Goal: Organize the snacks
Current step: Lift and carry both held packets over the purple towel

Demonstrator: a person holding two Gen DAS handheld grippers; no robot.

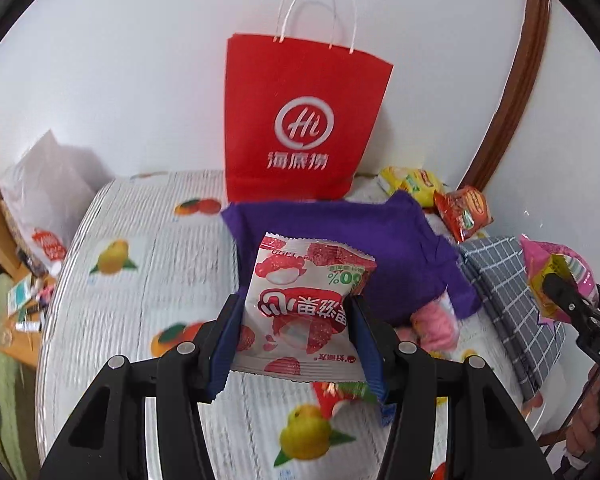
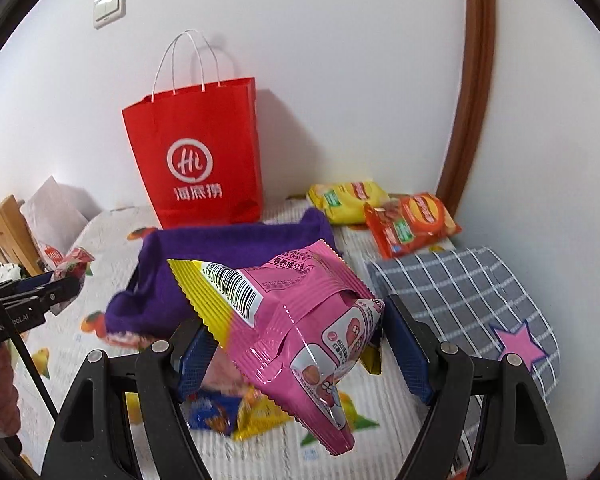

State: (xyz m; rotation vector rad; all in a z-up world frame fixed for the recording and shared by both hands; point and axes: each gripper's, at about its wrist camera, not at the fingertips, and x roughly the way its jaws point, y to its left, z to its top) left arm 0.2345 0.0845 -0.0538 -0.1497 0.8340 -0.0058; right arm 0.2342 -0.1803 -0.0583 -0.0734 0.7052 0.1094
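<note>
My left gripper (image 1: 296, 308) is shut on a white and red lychee snack packet (image 1: 300, 280), held upright above the fruit-print tablecloth (image 1: 140, 280). My right gripper (image 2: 296, 320) is shut on a pink and yellow snack packet (image 2: 300, 300), which hangs tilted between the blue pads. In the left wrist view the right gripper (image 1: 568, 300) shows at the right edge with its pink packet (image 1: 556, 264). In the right wrist view the left gripper (image 2: 56, 292) shows at the left edge. Just beyond both lies a purple felt bin (image 1: 340, 248) (image 2: 220, 264).
A red paper bag (image 1: 300, 120) (image 2: 196, 160) stands against the wall behind the purple bin. A grey checked fabric bin (image 2: 460, 288) sits to the right, with yellow (image 2: 348, 200) and orange (image 2: 412, 224) chip bags behind it. Loose blue and yellow packets (image 2: 220, 412) lie below my right gripper.
</note>
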